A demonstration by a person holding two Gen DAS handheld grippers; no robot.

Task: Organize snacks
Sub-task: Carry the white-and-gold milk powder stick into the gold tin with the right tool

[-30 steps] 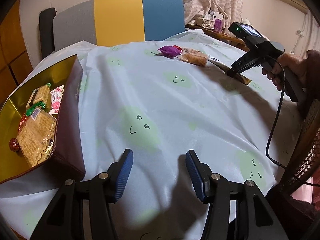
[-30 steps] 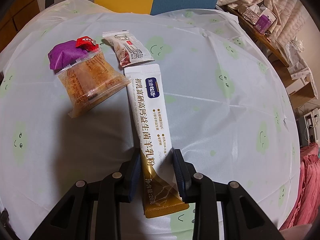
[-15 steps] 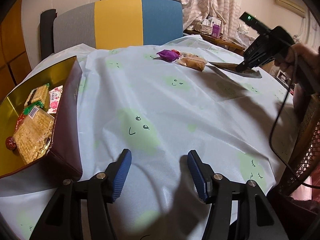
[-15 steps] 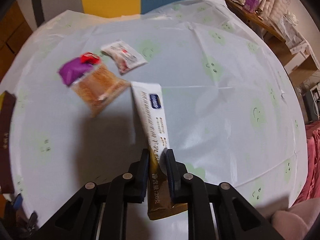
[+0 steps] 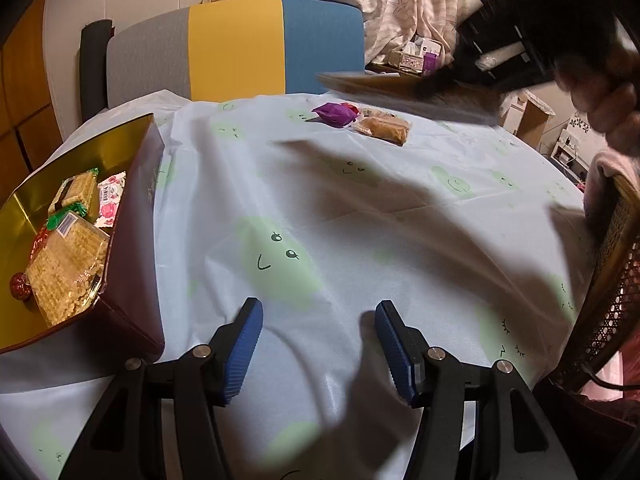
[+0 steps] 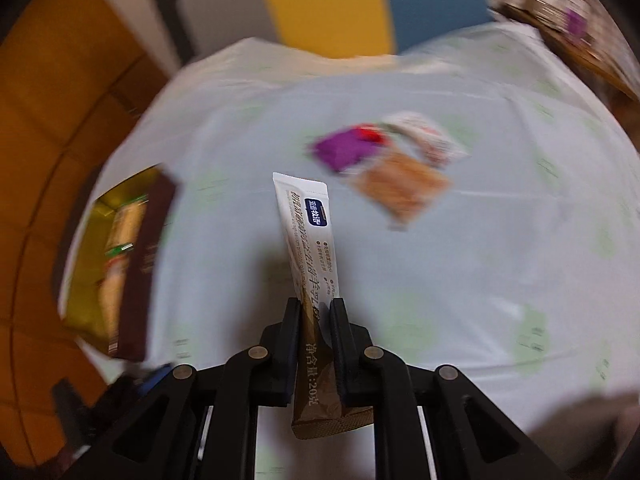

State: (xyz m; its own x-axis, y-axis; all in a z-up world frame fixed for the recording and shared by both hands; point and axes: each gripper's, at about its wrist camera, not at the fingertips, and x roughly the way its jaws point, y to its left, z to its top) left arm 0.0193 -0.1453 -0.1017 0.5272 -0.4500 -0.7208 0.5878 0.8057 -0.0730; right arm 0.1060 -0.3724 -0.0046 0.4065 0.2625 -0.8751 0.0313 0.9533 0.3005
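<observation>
Round table (image 5: 400, 216) under a pale blue cloth printed with green smiley faces; a chair (image 5: 236, 44) with grey, yellow and blue back panels stood behind it. At the table's left edge sat an open box (image 5: 136, 216), maroon outside and gold inside, already holding several wrapped snacks — a large clear pack of crackers (image 5: 66, 268) nearest the front.

Far side of the cloth: a small cluster of loose snacks — a purple packet (image 5: 334, 113), an orange-brown cake in clear wrap (image 5: 384, 128), a white pouch (image 6: 428, 140), lying close together.

Right gripper (image 6: 315, 312) was off the table, its jaws just closed and pinching the brown end of a long white-and-gold sachet (image 6: 310, 236), which stuck out forward past the fingers, clear of the cloth. Background blurred in that view.

Left gripper (image 5: 318, 348) hung low over bare cloth beside the box, blue pads spread apart, nothing between them.
</observation>
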